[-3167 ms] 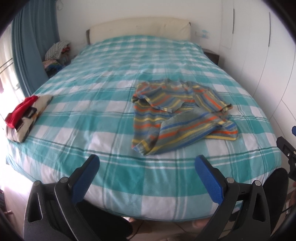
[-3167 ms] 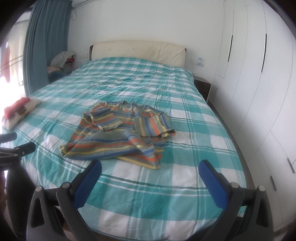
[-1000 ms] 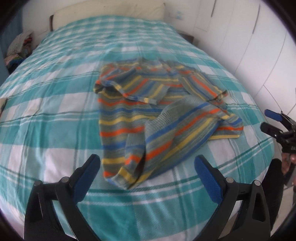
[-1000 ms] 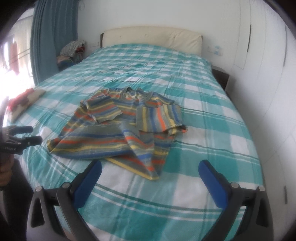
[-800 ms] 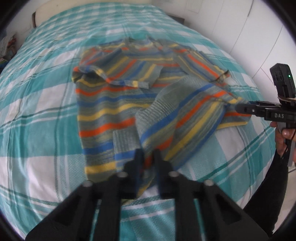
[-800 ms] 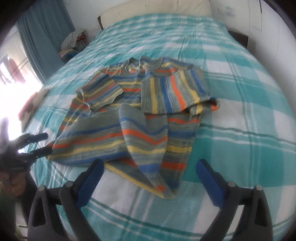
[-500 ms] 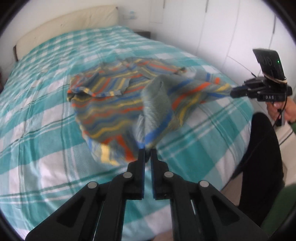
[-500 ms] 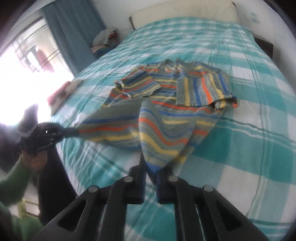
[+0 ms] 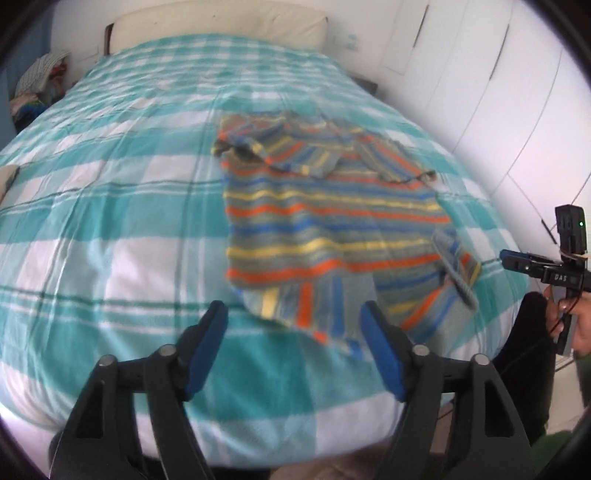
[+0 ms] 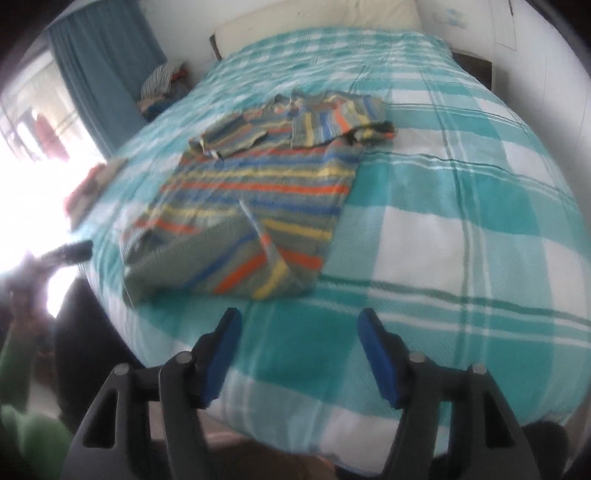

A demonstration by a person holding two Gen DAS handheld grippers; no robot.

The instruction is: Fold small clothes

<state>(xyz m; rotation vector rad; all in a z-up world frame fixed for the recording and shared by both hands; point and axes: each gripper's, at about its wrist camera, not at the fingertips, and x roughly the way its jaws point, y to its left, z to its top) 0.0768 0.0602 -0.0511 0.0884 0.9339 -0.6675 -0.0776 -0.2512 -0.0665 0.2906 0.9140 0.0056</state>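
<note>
A small shirt with orange, blue and yellow stripes lies spread on the bed's teal checked cover, sleeves folded in at the far end. Its near hem is turned over and rumpled. My left gripper hovers at that hem with its jaws opening; the cloth lies just past the blue pads, untouched. In the right wrist view the shirt lies ahead and left of my right gripper, whose jaws are also opening with only bedcover between them. The right gripper also shows at the left wrist view's right edge, in a hand.
White wardrobe doors run close along the bed's right side. A cream headboard stands at the far end. A clothes heap and a blue curtain stand back left. A red and beige folded pile rests on the bed's left edge.
Half a second ago both grippers were shut on the shirt's hem and held it stretched above the bed. Both have let go, and the shirt has dropped flat.
</note>
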